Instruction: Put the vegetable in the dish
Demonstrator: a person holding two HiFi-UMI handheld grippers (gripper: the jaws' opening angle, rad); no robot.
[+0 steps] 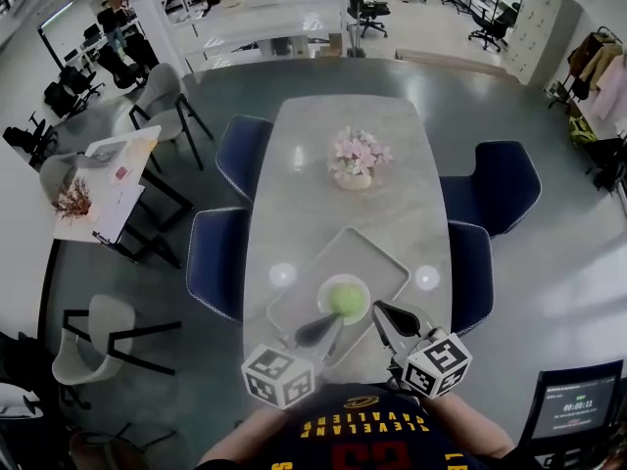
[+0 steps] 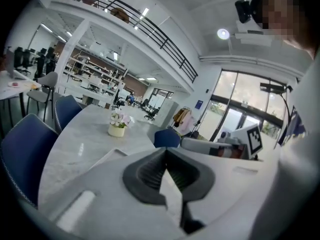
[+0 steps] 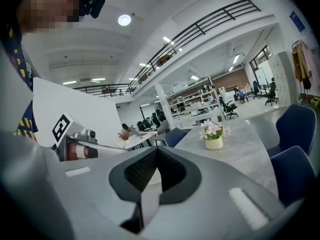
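Step in hand: the pale-green round vegetable (image 1: 347,300) already sits in the small white round dish (image 1: 326,289), which stands on the grey rectangular tray (image 1: 364,255) near the person's edge of the grey marble-look surface (image 1: 318,179). I judge the placing done.
Left gripper (image 1: 333,320): its fingers are pressed together at the tips with nothing between them; it hangs just short of the dish, pointing out across the surface.
Right gripper (image 1: 378,308): its fingers are likewise together and empty; it sits just beside the dish on the other side.
Next move: little seems left. If anything, keep both grippers clear of the dish so the vegetable is not nudged out.
Hard to make out: from the head view the vegetable is a small bright blob, perhaps a lettuce or cabbage head.
Hidden: neither gripper view shows the dish or vegetable; both look level towards the white pot of pink flowers (image 1: 354,161). The marker cubes cover the person's hands.
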